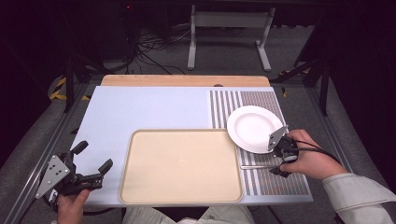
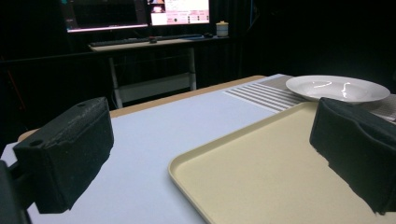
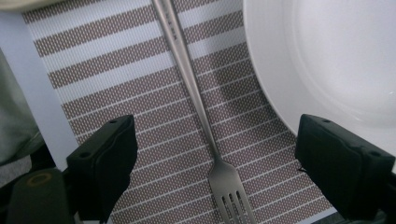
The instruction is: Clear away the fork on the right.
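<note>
A steel fork (image 3: 196,98) lies flat on the striped placemat (image 1: 280,179), its handle (image 1: 254,166) pointing toward the tray. My right gripper (image 3: 229,163) hangs open just above it, jaws on either side of the fork's neck; from above, that right gripper (image 1: 282,161) sits at the plate's near edge. A white plate (image 1: 254,128) rests on the mat, and its rim (image 3: 280,84) passes under one jaw. My left gripper (image 1: 91,158) is open and holds nothing, low at the table's near left corner, left of the beige tray (image 1: 182,165).
The beige tray (image 2: 261,172) lies empty in the middle of the pale blue table top (image 1: 140,112). The plate (image 2: 338,88) shows beyond it. A desk with lit monitors (image 2: 140,14) stands in the dark background, with cables and table legs on the floor.
</note>
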`<action>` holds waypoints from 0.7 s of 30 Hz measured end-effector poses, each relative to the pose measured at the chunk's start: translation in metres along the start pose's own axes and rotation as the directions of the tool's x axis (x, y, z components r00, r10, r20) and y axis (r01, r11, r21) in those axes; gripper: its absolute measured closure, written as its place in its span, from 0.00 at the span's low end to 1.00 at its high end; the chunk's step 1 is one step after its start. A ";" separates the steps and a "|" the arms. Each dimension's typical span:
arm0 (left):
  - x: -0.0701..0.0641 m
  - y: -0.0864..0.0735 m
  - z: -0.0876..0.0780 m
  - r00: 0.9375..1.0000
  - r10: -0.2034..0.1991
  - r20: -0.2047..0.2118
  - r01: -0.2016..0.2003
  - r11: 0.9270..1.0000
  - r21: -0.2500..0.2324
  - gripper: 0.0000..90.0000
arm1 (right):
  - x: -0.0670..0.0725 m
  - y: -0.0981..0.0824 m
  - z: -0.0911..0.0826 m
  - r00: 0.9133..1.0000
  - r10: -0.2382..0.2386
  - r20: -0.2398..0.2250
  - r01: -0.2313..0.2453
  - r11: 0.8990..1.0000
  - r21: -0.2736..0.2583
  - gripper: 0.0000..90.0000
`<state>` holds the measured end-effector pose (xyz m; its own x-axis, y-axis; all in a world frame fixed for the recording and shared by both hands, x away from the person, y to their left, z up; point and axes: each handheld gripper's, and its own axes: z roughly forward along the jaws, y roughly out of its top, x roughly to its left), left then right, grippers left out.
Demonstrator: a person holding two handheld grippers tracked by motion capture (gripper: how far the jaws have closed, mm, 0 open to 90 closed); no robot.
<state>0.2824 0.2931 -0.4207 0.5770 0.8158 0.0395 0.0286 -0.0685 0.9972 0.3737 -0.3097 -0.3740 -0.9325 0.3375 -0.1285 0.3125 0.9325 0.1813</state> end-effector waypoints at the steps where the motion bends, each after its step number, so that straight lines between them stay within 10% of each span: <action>1: 0.000 0.000 0.000 1.000 0.000 0.000 0.000 1.000 0.000 0.01 | 0.000 0.000 0.000 1.000 0.000 0.000 0.000 1.000 0.000 0.16; 21: 0.000 0.000 0.000 1.000 0.000 0.000 0.000 1.000 0.001 0.01 | -0.001 -0.002 0.031 0.992 -0.083 -0.096 0.093 0.990 0.110 0.33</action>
<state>0.2824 0.2931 -0.4207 0.5770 0.8158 0.0393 0.0296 -0.0690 0.9972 0.3798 -0.3075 -0.4043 -0.9683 0.2451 -0.0492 0.2421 0.9684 0.0601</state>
